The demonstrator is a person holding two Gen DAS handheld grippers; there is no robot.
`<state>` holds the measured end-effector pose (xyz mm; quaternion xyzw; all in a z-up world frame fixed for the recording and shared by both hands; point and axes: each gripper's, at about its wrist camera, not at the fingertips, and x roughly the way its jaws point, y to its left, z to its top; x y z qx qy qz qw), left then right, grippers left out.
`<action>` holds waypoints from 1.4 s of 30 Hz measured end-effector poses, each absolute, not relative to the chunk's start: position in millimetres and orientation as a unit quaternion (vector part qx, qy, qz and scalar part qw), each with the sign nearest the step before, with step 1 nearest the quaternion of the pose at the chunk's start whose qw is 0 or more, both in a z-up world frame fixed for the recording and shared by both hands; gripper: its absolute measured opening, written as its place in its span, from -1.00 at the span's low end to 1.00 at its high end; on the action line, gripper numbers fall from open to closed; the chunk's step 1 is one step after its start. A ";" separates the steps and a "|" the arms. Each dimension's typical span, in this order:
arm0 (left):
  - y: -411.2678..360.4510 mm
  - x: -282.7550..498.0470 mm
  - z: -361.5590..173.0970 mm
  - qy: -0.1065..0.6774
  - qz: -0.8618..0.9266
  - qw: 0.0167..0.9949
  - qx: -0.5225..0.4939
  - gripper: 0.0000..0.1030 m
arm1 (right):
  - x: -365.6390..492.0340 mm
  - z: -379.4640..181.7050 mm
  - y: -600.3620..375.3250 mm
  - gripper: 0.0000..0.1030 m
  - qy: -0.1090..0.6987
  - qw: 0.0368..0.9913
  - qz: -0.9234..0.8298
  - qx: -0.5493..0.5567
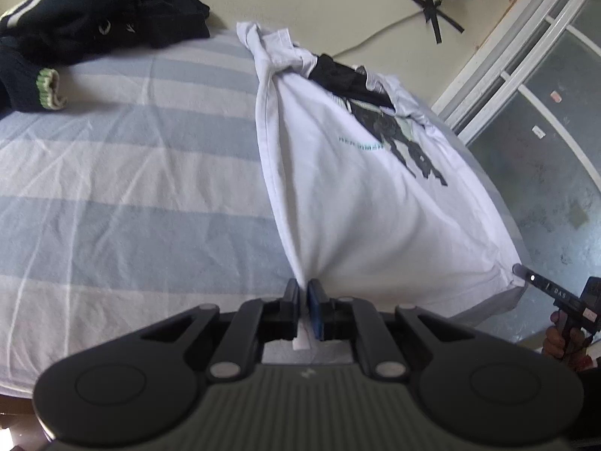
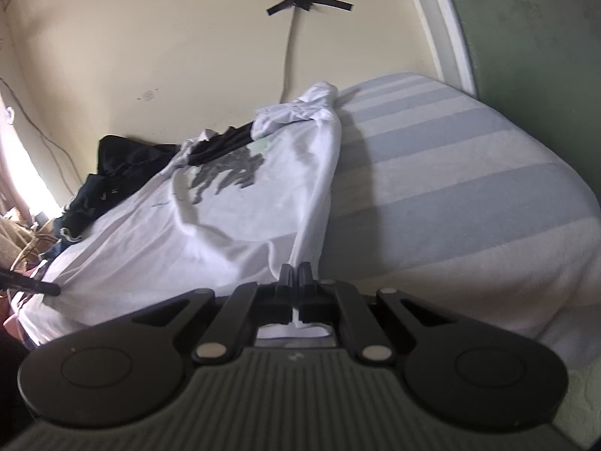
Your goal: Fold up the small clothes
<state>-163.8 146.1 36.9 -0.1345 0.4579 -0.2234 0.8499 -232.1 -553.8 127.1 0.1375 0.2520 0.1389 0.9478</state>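
Note:
A white T-shirt [image 1: 349, 195] with a dark print lies on the striped bed, stretched taut between my two grippers. My left gripper [image 1: 303, 286] is shut on one bottom corner of the hem. My right gripper [image 2: 296, 271] is shut on the other bottom corner; its tip also shows in the left wrist view [image 1: 520, 270] at the right. The T-shirt [image 2: 210, 218] is bunched at its far end, with a black collar part showing. The left gripper's tip [image 2: 52, 288] shows at the left of the right wrist view.
A pile of dark clothes [image 1: 94, 18] with a striped cuff lies at the bed's far left; it also shows in the right wrist view [image 2: 124, 165]. The bed sheet [image 1: 131, 173] is blue and white striped. A wall with taped cable [image 1: 432, 7] stands behind; a door [image 1: 544, 112] is right.

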 end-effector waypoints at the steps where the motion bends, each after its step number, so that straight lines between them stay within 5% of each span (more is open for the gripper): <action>1: 151.7 -163.7 42.2 0.455 -0.221 0.850 -0.143 -0.88 | -233.9 131.2 -553.8 -0.90 0.244 0.948 0.147 0.141; 9: 170.6 -134.4 68.3 0.404 -0.258 0.839 -0.260 -0.88 | -206.2 166.5 -583.7 -0.91 0.152 0.949 0.160 0.224; 16: 152.6 -15.3 94.4 0.339 -0.222 0.871 -0.278 -0.83 | -80.6 209.0 -569.3 -0.90 0.128 0.959 0.157 0.198; 19: 136.3 35.2 79.7 0.334 -0.151 0.893 -0.262 0.00 | -10.8 216.4 -559.8 -0.73 0.150 0.968 0.067 0.191; 23: 135.4 30.8 54.0 0.363 -0.160 0.881 -0.259 0.20 | 1.5 198.5 -553.4 -0.50 0.200 0.965 0.063 0.159; 25: 138.9 19.1 46.4 0.361 -0.141 0.891 -0.238 0.45 | -21.3 188.4 -552.3 -0.04 0.192 0.969 0.077 0.133; 27: 140.7 17.0 36.9 0.371 -0.143 0.889 -0.229 0.48 | -34.7 175.9 -553.2 -0.02 0.200 0.970 0.069 0.119; 31: 131.5 20.2 19.5 0.409 -0.151 0.874 -0.214 0.28 | -36.7 165.0 -547.4 -0.08 0.229 0.964 0.066 0.119; 33: 126.2 17.7 15.1 0.416 -0.163 0.870 -0.208 -0.09 | -35.0 170.0 -534.0 -0.26 0.240 0.956 0.108 0.130; 35: 123.1 14.2 12.1 0.418 -0.171 0.869 -0.203 -0.70 | -31.3 172.4 -510.1 -0.37 0.263 0.942 0.164 0.127; 36: 122.5 11.0 10.8 0.417 -0.170 0.871 -0.196 -0.81 | -25.7 170.6 -494.8 -0.40 0.279 0.935 0.186 0.116; 42: 128.9 -4.1 7.1 0.402 -0.157 0.880 -0.200 -0.89 | 43.2 146.3 -422.9 -0.45 0.341 0.919 0.191 0.047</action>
